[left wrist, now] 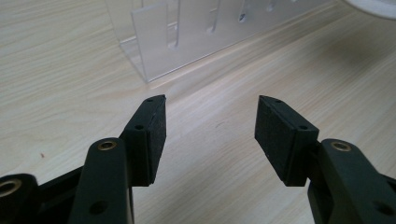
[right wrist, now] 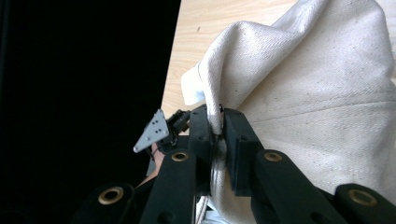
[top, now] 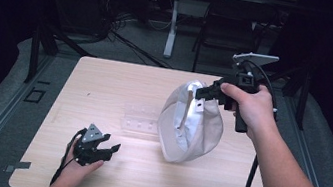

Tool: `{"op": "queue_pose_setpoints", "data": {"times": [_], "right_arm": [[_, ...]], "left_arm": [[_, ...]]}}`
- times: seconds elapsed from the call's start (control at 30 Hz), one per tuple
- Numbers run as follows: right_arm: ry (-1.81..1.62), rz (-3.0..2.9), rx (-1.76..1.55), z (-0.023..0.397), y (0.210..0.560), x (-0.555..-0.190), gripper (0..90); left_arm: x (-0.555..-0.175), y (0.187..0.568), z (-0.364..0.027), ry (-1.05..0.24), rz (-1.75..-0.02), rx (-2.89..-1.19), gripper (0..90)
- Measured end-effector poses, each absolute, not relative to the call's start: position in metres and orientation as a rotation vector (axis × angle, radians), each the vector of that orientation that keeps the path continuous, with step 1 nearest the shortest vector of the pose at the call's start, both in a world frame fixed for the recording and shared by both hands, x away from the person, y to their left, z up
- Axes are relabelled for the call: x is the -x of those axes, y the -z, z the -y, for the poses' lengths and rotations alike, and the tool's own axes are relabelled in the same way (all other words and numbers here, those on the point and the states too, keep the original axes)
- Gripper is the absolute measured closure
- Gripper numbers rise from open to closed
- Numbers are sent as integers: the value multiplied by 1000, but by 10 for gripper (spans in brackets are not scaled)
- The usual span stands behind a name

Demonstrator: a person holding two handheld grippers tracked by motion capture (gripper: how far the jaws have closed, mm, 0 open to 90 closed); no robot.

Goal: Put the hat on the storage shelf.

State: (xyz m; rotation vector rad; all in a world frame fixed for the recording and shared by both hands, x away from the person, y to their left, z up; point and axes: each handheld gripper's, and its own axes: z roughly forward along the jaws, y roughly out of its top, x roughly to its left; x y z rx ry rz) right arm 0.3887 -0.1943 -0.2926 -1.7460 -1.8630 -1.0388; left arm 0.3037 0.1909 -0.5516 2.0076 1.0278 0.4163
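Right gripper [top: 203,93] clamped on the rim of a white cloth cap [top: 190,125], lifted over the right half of the wooden table [top: 104,89], crown hanging down and brushing the top. Left gripper [top: 107,149] rests near the front edge, jaws wide, nothing between. Clear acrylic rack [top: 140,118] sits just left of the cap. Advice: keep the pinch deep on the rim; carry slowly so the fabric doesn't slip, clearing the rack.

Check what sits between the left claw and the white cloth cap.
A clear acrylic slotted rack stands on the wooden table between the open left claw and the white cloth cap, in the high view.
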Motion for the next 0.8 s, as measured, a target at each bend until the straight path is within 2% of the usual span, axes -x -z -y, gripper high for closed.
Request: {"op": "queue_pose_setpoints", "data": {"times": [0.27, 0.4, 0.8], "right_arm": [[1102, 1824, 1760, 197, 290, -399, 824], [1106, 1819, 1777, 199, 290, -403, 824], [1181, 1743, 1858, 209, 288, -417, 824]], "left_arm": [[-302, 537, -177, -419, -982, -1984, 438], [-307, 525, -166, -385, -952, -1974, 472], [-321, 502, -114, -448, -855, -1996, 473]]}}
